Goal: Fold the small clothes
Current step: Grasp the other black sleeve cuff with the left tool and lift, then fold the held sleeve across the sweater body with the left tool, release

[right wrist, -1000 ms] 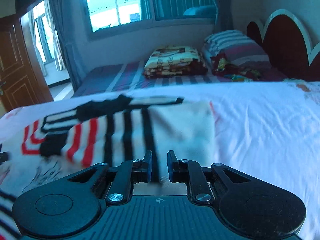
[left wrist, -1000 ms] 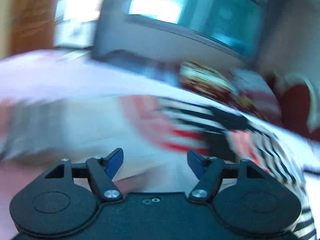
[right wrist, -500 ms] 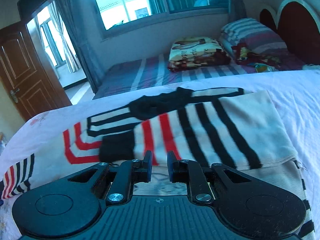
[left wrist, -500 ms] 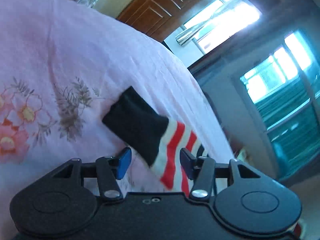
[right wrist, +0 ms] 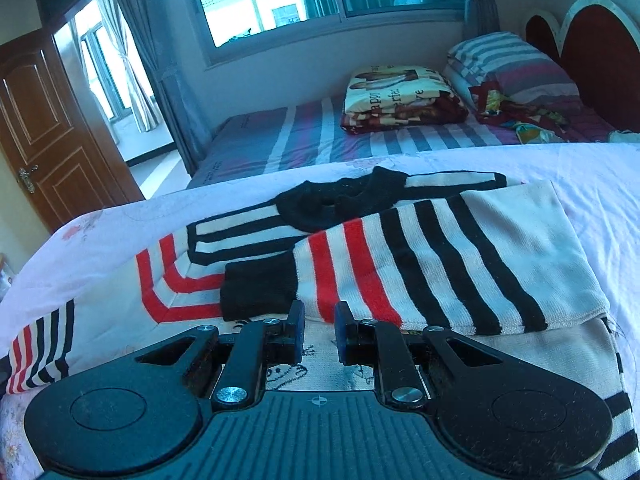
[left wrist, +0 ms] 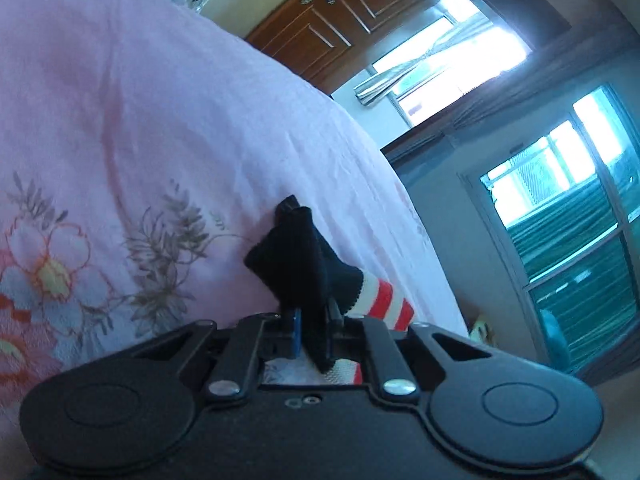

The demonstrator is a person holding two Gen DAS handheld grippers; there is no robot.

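Observation:
A small striped sweater [right wrist: 400, 256], cream with black and red stripes, lies on the pink floral bedsheet [right wrist: 600, 176]. One sleeve with a black cuff [right wrist: 256, 292] is folded across its body. My right gripper [right wrist: 318, 330] hovers just in front of that cuff, jaws nearly together with a small gap and nothing between them. My left gripper [left wrist: 314, 320] is shut on the other sleeve's black cuff [left wrist: 300, 260], whose red and cream stripes show to the right, low over the sheet [left wrist: 160, 120].
A second bed [right wrist: 320, 136] with a striped cover stands behind, carrying a folded blanket [right wrist: 400, 96] and pillows [right wrist: 512, 64]. A wooden door [right wrist: 52, 128] is at the left, windows at the back, a red headboard [right wrist: 592, 36] at the right.
My left gripper closed on the sleeve's black cuff, which bunched up between the fingers. My right gripper drew back a little from the folded sleeve.

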